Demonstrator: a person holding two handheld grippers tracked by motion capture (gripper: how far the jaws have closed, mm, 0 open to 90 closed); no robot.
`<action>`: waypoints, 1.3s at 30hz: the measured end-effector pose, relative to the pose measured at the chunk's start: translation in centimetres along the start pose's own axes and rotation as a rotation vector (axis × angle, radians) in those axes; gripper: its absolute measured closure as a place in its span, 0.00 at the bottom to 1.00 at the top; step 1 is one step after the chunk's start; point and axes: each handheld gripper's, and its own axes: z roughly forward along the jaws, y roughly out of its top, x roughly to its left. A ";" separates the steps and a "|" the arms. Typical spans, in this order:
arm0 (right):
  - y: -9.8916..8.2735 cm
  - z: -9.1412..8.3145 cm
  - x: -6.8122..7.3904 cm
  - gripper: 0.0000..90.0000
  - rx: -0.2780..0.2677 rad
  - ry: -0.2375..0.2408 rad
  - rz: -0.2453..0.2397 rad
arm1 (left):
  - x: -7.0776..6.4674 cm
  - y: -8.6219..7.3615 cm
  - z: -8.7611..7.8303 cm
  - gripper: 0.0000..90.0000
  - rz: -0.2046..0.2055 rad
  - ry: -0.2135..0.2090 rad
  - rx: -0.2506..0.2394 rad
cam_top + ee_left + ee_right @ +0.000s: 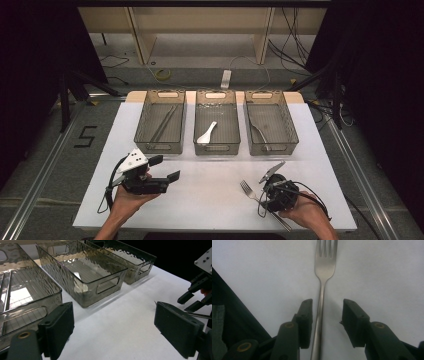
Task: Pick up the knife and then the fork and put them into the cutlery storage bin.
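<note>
Fork [325,262] handle between right gripper [327,322] jaws, nearer one, jaws apart

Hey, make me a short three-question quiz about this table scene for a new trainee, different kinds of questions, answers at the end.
1. True or false: the right gripper straddles the handle of the silver metal fork lying on the white table.
2. Which smoky clear plastic bin holds the white spoon? A left B middle C right
3. Fill in: the left gripper has its jaws ____ with nothing between them.

Key: 1 true; 2 B, the middle bin; 3 open.
</note>
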 end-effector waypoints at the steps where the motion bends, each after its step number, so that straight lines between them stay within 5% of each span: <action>1: 0.0 0.1 0.0 0.70 0.005 -0.001 0.000 | 0.0 0.0 0.0 0.18 0.001 0.000 0.000; 27: -0.1 1.4 0.4 0.88 0.067 0.007 -0.045 | -0.1 0.0 0.1 0.18 0.002 -0.007 0.007; 39: 0.2 1.5 0.2 0.93 0.087 0.014 -0.030 | -0.1 0.0 0.1 0.18 0.007 -0.009 0.011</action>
